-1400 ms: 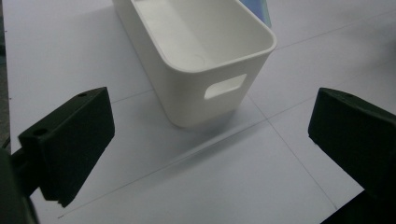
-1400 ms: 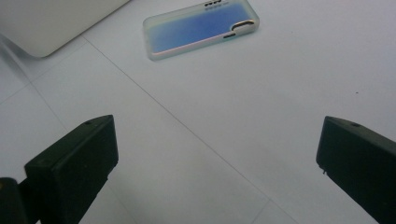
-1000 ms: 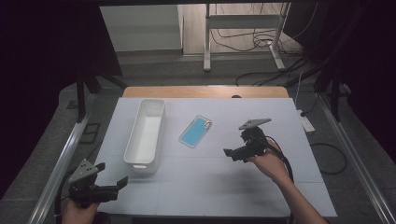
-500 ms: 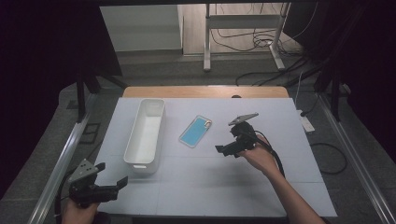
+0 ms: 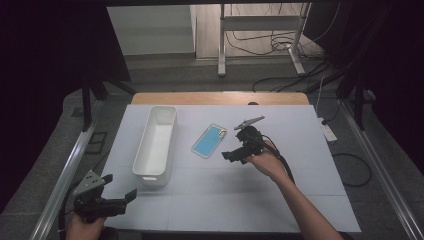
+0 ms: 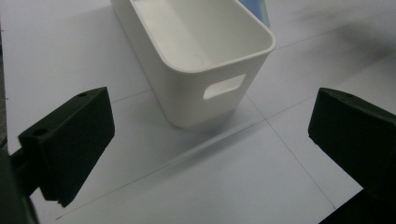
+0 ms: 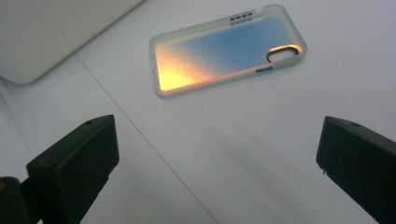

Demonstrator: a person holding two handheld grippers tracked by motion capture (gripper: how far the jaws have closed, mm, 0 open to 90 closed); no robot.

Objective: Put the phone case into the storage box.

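Observation:
A blue phone case (image 5: 209, 141) lies flat on the white table (image 5: 300, 165), right of a long white bin (image 5: 155, 145). My right gripper (image 5: 231, 156) hovers just right of the case, open, nothing between its jaws. In the right gripper view the case (image 7: 227, 49) gleams blue and orange ahead of the wide-apart jaws, with the bin's corner (image 7: 42, 32) at upper left. My left gripper (image 5: 122, 197) is open at the table's front left corner, short of the bin's near end. In the left gripper view the empty bin (image 6: 196, 51), with its handle slot, faces me.
Metal frame rails (image 5: 65, 175) run along both table sides. A wooden strip (image 5: 220, 98) borders the far edge. Cables (image 5: 280, 45) and a stand's legs lie on the floor beyond. A white power strip (image 5: 328, 131) lies off the table's right edge.
My right gripper has moved left and slightly forward, from the table's right part to just beside the phone case. The left gripper has stayed near the front left corner.

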